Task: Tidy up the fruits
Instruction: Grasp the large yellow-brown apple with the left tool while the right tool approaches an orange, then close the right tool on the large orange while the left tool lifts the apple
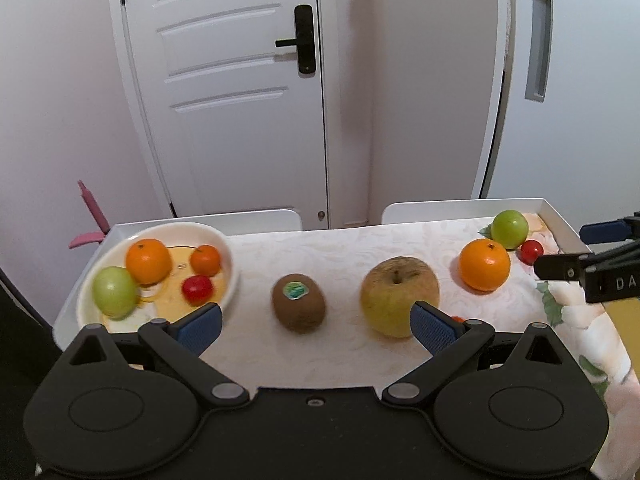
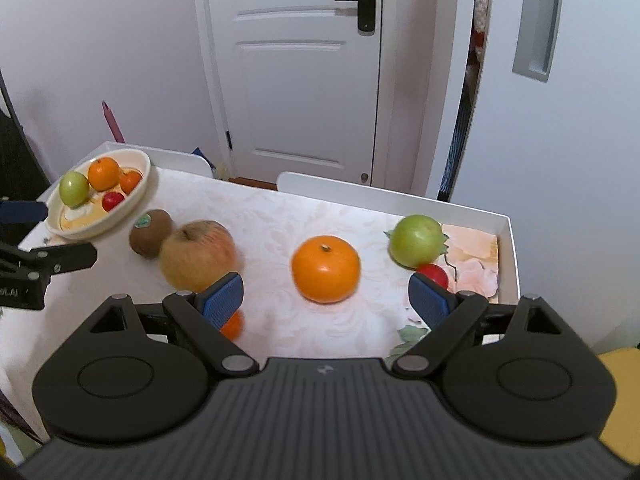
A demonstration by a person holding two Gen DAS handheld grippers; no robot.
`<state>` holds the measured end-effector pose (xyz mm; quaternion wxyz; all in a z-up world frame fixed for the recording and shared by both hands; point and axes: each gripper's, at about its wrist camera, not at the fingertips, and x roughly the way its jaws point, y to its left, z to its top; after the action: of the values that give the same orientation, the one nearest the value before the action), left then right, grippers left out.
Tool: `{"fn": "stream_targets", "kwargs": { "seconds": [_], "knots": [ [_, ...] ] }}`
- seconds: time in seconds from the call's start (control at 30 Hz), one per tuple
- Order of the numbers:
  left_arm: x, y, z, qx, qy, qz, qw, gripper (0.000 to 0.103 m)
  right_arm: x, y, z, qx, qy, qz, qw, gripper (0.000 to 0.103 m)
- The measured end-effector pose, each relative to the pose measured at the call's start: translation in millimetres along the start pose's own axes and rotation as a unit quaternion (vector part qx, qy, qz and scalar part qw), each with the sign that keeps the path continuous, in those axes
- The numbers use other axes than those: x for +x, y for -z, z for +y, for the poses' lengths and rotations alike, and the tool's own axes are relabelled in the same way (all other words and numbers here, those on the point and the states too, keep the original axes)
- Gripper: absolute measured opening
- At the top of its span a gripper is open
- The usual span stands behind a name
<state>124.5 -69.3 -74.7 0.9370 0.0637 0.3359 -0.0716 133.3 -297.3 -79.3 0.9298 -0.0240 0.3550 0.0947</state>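
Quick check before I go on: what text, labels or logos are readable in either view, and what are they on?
"DA": white letters on the right gripper body, cut off by the left wrist view's edge.
"OLAI", roughly: on the left gripper body at the right wrist view's left edge, partly cropped and uncertain.
Kiwi sticker: green and white, print too small to read.
Small embossed logo, no letters, on the right gripper's housing.
Nothing else readable.

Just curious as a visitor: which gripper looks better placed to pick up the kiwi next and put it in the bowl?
Probably the left. The left gripper is open with the kiwi straight ahead between its fingers, and the bowl is just beside it. The right gripper faces the loose orange instead.
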Motion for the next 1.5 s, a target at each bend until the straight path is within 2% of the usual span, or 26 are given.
{"fn": "stream_targets", "kwargs": {
  "seconds": [0.57, 0.73, 0.97, 1.23, 1.5],
  "knots": [
    [82.2, 0.6, -54.8, -0.013, 0.025, 0.03, 0.9992, 0.099, 66.1, 19.2, -26.8, -0.041, -0.055, 0.014, 0.998, 0.102],
    [99.2, 0.3, -56.3, -0.032, 0.028, 0.04, 0.9983, 0.093, 75.3, 19.2, -28.2, -0.04, -0.064, 0.014, 0.997, 0.1],
    [109.7, -0.8, -54.3, -0.049, 0.039, 0.05, 0.9968, 0.078, 82.5, 18.3, -26.9, -0.044, -0.071, 0.016, 0.996, 0.097],
    [107.3, 1.0, -56.3, -0.045, 0.037, 0.044, 0.9973, 0.078, 88.0, 15.2, -24.8, -0.052, -0.076, 0.019, 0.996, 0.09],
    [104.3, 2.3, -55.0, -0.039, 0.03, 0.044, 0.9978, 0.078, 93.5, 11.3, -23.4, -0.053, -0.081, 0.018, 0.995, 0.086]
  ]
}}
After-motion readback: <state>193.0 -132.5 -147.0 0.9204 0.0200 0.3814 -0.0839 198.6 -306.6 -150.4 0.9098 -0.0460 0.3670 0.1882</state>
